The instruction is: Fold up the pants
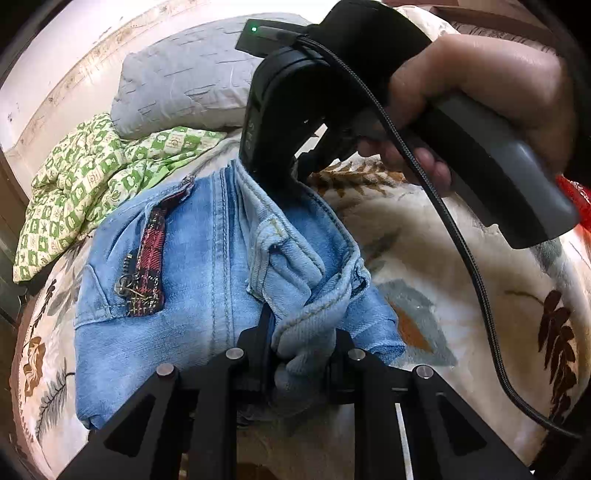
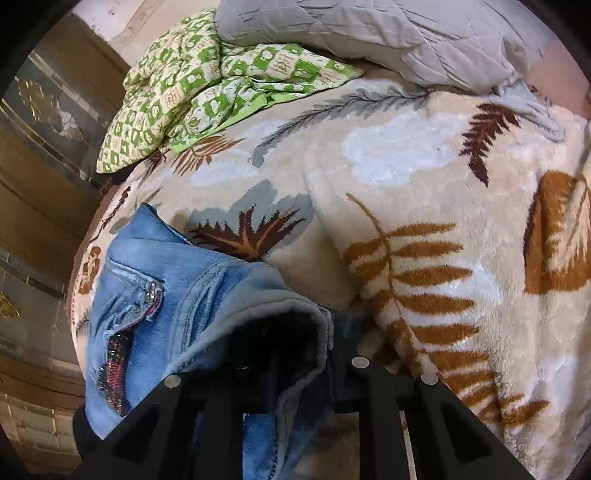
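Note:
Light blue jeans (image 1: 207, 266) with a red plaid patch lie partly folded on a leaf-patterned blanket (image 1: 461, 295). In the left wrist view my left gripper (image 1: 303, 354) is shut on a bunched fold of the denim near the bottom edge. Farther up, a hand (image 1: 480, 85) holds my right gripper (image 1: 280, 181), which pinches the far edge of the same fold. In the right wrist view the jeans (image 2: 147, 306) hang at the lower left. Denim drapes over my right gripper (image 2: 291, 354) and hides its fingertips.
A green checked cloth (image 1: 92, 173) (image 2: 207, 85) and a grey pillow (image 1: 184, 81) (image 2: 369, 33) lie at the head of the bed. A black cable (image 1: 461, 266) trails from the right gripper. Brown wooden furniture (image 2: 44, 184) stands beside the bed. The blanket (image 2: 406, 166) stretches bare to the right.

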`<state>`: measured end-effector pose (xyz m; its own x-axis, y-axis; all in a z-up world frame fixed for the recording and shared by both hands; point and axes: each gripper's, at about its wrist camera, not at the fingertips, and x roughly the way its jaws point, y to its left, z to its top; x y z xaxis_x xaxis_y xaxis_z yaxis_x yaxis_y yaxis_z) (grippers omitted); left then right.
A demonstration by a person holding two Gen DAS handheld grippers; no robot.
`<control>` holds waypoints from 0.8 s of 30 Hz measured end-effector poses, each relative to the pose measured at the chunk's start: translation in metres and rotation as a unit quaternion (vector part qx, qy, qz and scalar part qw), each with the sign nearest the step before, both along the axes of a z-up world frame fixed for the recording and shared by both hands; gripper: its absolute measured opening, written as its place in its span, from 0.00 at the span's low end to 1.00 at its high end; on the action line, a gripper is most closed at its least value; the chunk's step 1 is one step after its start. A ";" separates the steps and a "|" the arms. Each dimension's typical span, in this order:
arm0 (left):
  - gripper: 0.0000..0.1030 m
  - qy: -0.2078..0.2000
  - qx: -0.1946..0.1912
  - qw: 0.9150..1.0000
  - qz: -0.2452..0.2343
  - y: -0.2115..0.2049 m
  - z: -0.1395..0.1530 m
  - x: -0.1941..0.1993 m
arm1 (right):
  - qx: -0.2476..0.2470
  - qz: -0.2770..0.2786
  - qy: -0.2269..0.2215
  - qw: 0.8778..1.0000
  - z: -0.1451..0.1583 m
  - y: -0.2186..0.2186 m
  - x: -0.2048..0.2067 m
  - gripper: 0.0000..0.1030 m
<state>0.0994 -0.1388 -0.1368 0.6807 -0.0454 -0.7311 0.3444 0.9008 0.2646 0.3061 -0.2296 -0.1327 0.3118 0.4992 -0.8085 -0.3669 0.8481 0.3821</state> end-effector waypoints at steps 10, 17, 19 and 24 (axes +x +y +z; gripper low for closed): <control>0.92 -0.017 -0.068 0.996 -0.063 0.027 0.045 -0.039 | -0.077 -0.054 -0.070 0.993 0.043 -0.033 -0.030 0.93; 1.00 0.019 -0.253 0.967 0.023 0.133 0.098 -0.024 | 0.013 -0.083 -0.081 0.993 0.075 -0.066 -0.086 0.94; 1.00 0.051 -0.299 0.951 0.067 0.165 0.093 -0.006 | 0.025 -0.073 -0.084 0.993 0.072 -0.059 -0.107 0.94; 1.00 0.144 -0.395 0.903 0.093 0.203 0.051 0.032 | 0.041 -0.049 -0.082 0.995 0.049 -0.023 -0.136 0.94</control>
